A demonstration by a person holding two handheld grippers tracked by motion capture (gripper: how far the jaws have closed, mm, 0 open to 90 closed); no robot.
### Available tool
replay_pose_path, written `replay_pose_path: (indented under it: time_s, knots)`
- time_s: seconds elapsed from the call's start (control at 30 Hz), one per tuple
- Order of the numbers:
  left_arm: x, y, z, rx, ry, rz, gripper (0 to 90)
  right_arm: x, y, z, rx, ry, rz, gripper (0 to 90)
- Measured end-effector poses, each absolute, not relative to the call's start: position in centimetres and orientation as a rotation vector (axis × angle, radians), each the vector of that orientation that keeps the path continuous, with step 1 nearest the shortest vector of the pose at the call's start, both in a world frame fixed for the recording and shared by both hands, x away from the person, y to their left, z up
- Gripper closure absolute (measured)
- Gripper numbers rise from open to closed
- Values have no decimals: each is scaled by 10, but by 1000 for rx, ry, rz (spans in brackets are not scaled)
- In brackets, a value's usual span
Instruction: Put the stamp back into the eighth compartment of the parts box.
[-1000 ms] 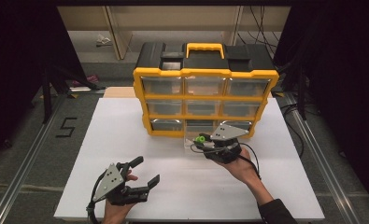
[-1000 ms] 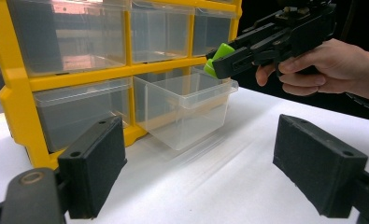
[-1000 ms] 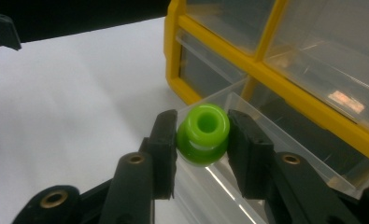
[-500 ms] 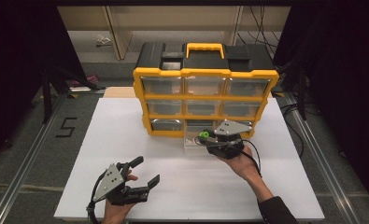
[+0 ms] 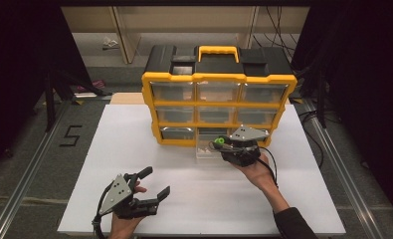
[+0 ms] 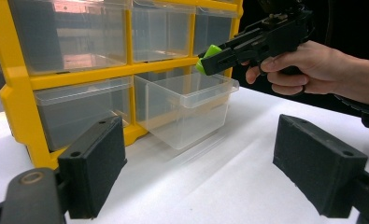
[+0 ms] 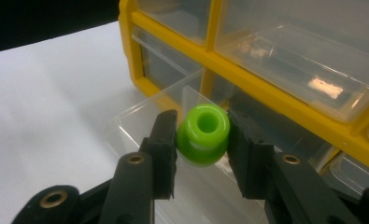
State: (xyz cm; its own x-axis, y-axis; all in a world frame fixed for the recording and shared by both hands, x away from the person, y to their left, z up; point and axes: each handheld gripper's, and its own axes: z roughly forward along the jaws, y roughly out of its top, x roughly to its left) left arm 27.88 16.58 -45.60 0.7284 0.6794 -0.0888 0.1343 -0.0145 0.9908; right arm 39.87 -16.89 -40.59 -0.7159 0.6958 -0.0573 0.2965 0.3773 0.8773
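On the left, our left tool point(image 5: 151, 186) rests low over the counter point(image 5: 134, 149) with its jaws spread wide and nothing between them; it sits well apart from the work and can wait there. In front of us stands the yellow organizer point(image 5: 219, 79) with its clear drawers, and the middle drawer of the bottom row, the open drawer point(image 6: 187, 105), is pulled out onto the counter. To the right, our right tool point(image 7: 203, 135) is clamped on a green spool point(image 7: 204, 133), held just above that open drawer.

We judge the step in hand to be dropping the spool into the drawer. To do it well, we keep the spool over the drawer's middle, inside its clear walls, lower it close to the bottom, and only then part the jaws, so it does not bounce or roll out.

The counter is a plain white board. Around it the room is dark, with metal rails on the floor at both sides and pale shelving behind the organizer.
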Motion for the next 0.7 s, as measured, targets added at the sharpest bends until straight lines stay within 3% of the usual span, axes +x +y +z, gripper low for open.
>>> replay_pose_path:
  time_s: [0.1, 0.17, 0.3, 0.7]
  knots:
    - [279, 166, -456, 1553, 684, 490, 165, 400, -170, -407, 870, 2220, 1279, 638]
    - [279, 166, -456, 1554, 684, 490, 165, 402, -171, -409, 902, 2219, 1274, 535]
    - [279, 166, -456, 1553, 685, 489, 165, 403, -172, -407, 927, 2199, 1291, 430]
    - [279, 166, -456, 1557, 686, 481, 164, 387, -166, -397, 867, 2189, 1304, 322]
